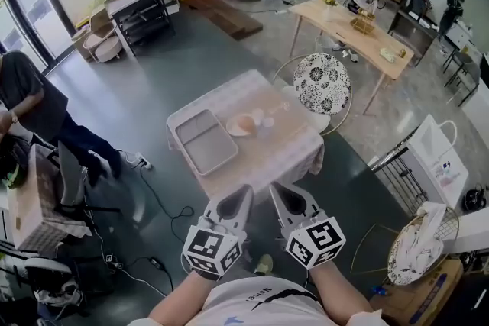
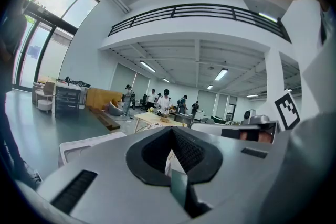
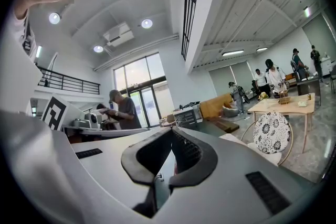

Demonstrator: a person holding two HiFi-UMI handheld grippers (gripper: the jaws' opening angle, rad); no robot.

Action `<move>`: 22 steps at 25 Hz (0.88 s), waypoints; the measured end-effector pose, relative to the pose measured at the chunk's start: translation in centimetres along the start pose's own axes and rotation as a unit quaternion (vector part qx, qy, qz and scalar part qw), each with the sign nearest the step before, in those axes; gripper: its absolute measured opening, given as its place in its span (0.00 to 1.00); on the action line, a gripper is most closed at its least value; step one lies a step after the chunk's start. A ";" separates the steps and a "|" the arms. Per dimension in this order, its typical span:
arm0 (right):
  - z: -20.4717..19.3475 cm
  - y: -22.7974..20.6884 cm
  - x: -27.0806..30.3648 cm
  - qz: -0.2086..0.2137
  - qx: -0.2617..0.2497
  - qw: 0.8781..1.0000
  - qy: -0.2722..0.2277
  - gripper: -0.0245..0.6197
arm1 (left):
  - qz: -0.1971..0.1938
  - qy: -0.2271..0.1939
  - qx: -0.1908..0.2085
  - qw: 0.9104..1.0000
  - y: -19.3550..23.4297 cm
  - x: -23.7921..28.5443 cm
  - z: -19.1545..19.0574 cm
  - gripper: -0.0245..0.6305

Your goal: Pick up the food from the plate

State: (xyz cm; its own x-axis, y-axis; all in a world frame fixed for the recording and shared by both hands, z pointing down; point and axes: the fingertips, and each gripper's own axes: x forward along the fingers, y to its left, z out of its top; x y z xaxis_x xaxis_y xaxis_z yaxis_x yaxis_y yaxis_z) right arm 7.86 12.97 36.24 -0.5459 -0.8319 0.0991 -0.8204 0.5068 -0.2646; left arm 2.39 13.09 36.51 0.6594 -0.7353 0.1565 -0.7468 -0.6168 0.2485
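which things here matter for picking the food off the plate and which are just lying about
For the job: plate, food on it, left gripper, right gripper, both shut.
Lying about: grey tray beside the plate, floral chair, far wooden table.

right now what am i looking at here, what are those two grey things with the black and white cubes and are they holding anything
A person holds a hand tool in each hand, each ending in two jaws for grasping. The head view looks down from a camera on the person's head: the left gripper and right gripper point toward a small table. The other two views ride on the tools, looking along their jaws. On the table lie a grey tray, a plate and small pale food right by it. Both pairs of jaws are closed, holding nothing.
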 end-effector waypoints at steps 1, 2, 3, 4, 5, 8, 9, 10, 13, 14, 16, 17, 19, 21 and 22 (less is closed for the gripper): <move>0.0 -0.2 0.5 -0.001 -0.002 1.000 0.000 0.06 | -0.001 -0.001 0.001 1.000 0.4 0.3 0.1 0.05; 0.1 -0.4 1.0 -0.002 -0.003 1.000 0.000 0.06 | -0.002 -0.001 0.002 1.000 0.8 0.7 0.2 0.05; 0.1 -0.7 1.5 -0.005 -0.004 1.000 0.001 0.06 | -0.004 -0.002 0.004 1.000 1.2 1.1 0.3 0.05; 0.2 -1.1 2.1 -0.008 -0.004 1.000 0.002 0.06 | -0.006 -0.002 0.006 1.000 1.6 1.6 0.4 0.05; 0.2 -1.4 2.8 -0.011 -0.003 1.000 0.003 0.06 | -0.008 -0.001 0.009 1.000 2.2 2.1 0.5 0.05; 0.1 -2.0 5.3 -0.015 -0.003 1.000 0.011 0.06 | -0.010 0.002 0.013 1.000 4.4 3.5 0.8 0.05; 0.1 -2.2 6.3 -0.015 -0.003 1.000 0.013 0.06 | -0.009 0.002 0.013 1.000 5.2 3.9 0.8 0.05; 0.0 -2.3 7.3 -0.014 -0.004 1.000 0.015 0.06 | -0.010 0.003 0.013 1.000 6.1 4.4 0.9 0.05; -0.1 -2.9 10.4 -0.016 -0.009 1.000 0.021 0.06 | -0.013 0.005 0.014 1.000 8.7 6.0 0.9 0.05; -0.3 -3.1 11.3 -0.017 -0.010 1.000 0.023 0.06 | -0.014 0.006 0.013 1.000 9.6 6.5 0.8 0.05; -0.7 -3.6 13.0 -0.023 -0.011 0.999 0.025 0.06 | -0.019 0.009 0.014 1.000 11.1 7.4 0.6 0.05; -0.9 -3.9 13.6 -0.027 -0.010 0.999 0.027 0.06 | -0.022 0.010 0.016 1.000 11.7 7.9 0.5 0.05; -1.3 -4.6 14.8 -0.035 -0.008 0.999 0.029 0.06 | -0.026 0.013 0.021 0.999 12.9 8.8 0.2 0.05; -1.9 -5.4 15.9 -0.039 -0.004 0.999 0.031 0.06 | -0.027 0.017 0.021 0.999 14.0 9.8 0.0 0.05; -2.1 -5.8 16.4 -0.041 -0.002 0.999 0.033 0.06 | -0.027 0.019 0.019 0.999 14.5 10.4 -0.1 0.05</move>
State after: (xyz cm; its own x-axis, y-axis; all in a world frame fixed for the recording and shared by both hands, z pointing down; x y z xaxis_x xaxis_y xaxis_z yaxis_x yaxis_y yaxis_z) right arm 3.30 -3.14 41.37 -0.4876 -0.8538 0.1825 -0.8629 0.4395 -0.2494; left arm -1.61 -3.46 41.88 0.7004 -0.6908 0.1795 -0.7130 -0.6653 0.2214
